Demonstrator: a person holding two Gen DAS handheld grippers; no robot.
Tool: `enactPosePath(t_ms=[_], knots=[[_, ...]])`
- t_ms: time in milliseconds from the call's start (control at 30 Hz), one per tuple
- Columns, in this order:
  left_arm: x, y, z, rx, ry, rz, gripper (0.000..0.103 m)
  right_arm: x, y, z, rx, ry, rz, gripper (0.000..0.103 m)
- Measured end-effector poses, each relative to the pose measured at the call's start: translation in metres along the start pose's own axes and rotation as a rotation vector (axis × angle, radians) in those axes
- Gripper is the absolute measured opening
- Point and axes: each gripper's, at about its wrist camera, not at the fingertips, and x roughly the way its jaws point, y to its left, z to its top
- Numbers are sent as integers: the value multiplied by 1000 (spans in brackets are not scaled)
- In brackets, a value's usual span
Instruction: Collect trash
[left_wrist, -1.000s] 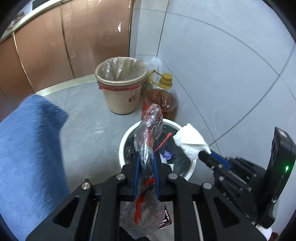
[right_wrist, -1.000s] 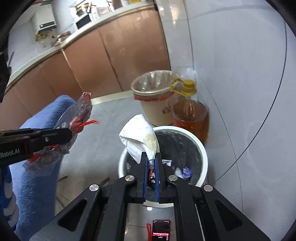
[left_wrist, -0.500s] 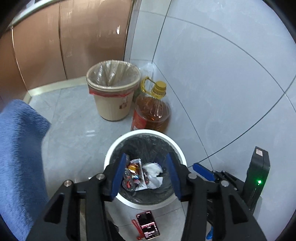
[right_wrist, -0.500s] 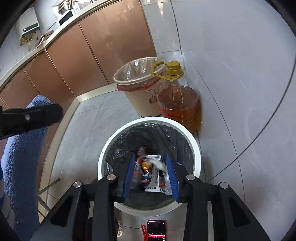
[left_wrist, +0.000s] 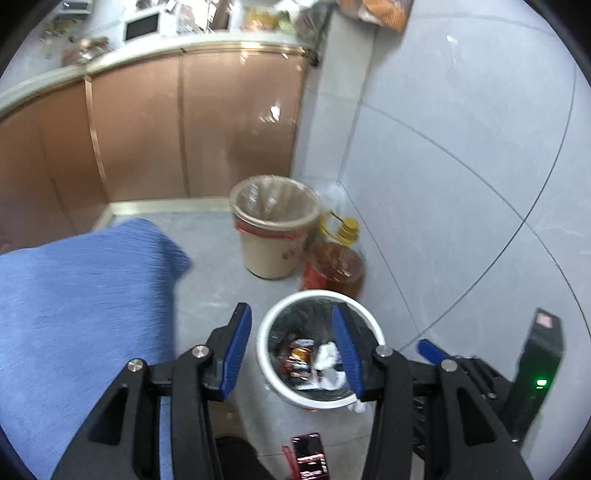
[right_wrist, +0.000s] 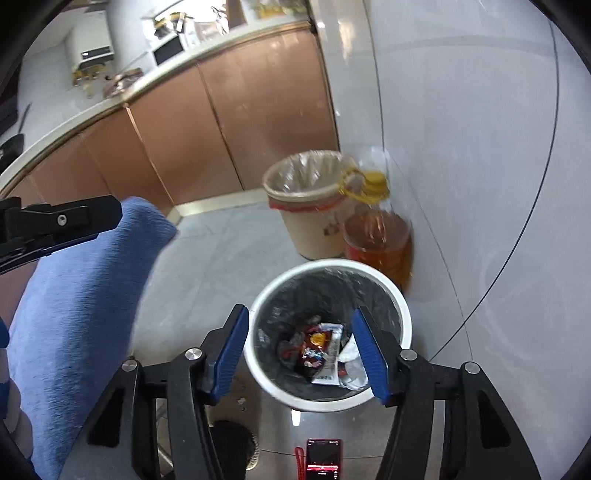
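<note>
A kitchen corner: grey tiled floor (right_wrist: 221, 258), pale tiled wall (right_wrist: 461, 147) on the right, copper-brown cabinets (right_wrist: 240, 129) at the back.

Nearest, a phone (right_wrist: 324, 459) with a red strap lies on the floor just below the white bin (right_wrist: 404, 314). The left gripper (left_wrist: 291, 349) hangs over that bin with its blue pads spread and nothing between them. The right gripper (right_wrist: 301, 350) is above the same bin; its jaws have just been opening, stand wide apart and hold nothing. In the left view the right gripper's blue tip and black body show at the lower right, beside the bin.

The trash (right_wrist: 321, 350) lies at the bottom of the white bin's black liner: coloured wrappers and white crumpled paper (left_wrist: 327, 356).

To the left, a blue cloth (left_wrist: 81, 295) covers something bulky.

Just behind the white bin, against the wall, stands an oil jug (right_wrist: 378, 243) with a yellow cap and handle. Beside it is a beige bin (left_wrist: 273, 229) with a clear liner. Beyond, the countertop holds blurred appliances.
</note>
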Motion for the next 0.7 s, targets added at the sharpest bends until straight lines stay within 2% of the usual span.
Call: enactPosePath(t_ms=[67, 233, 333, 467, 700], knots=[[-22, 9, -5, -16, -25, 15, 44, -21, 16, 0, -26, -31, 9, 63], [-81, 39, -23, -54, -88, 94, 44, -66, 48, -1, -90, -86, 31, 66], [-110, 54, -34, -49, -110, 141, 44, -93, 65, -3, -106, -121, 56, 76], [-147, 69, -47, -51, -129, 172, 44, -123, 87, -6, -129, -152, 74, 76], [-211, 85, -72, -51, -196, 223, 63, -167, 111, -15, -167, -191, 84, 79]])
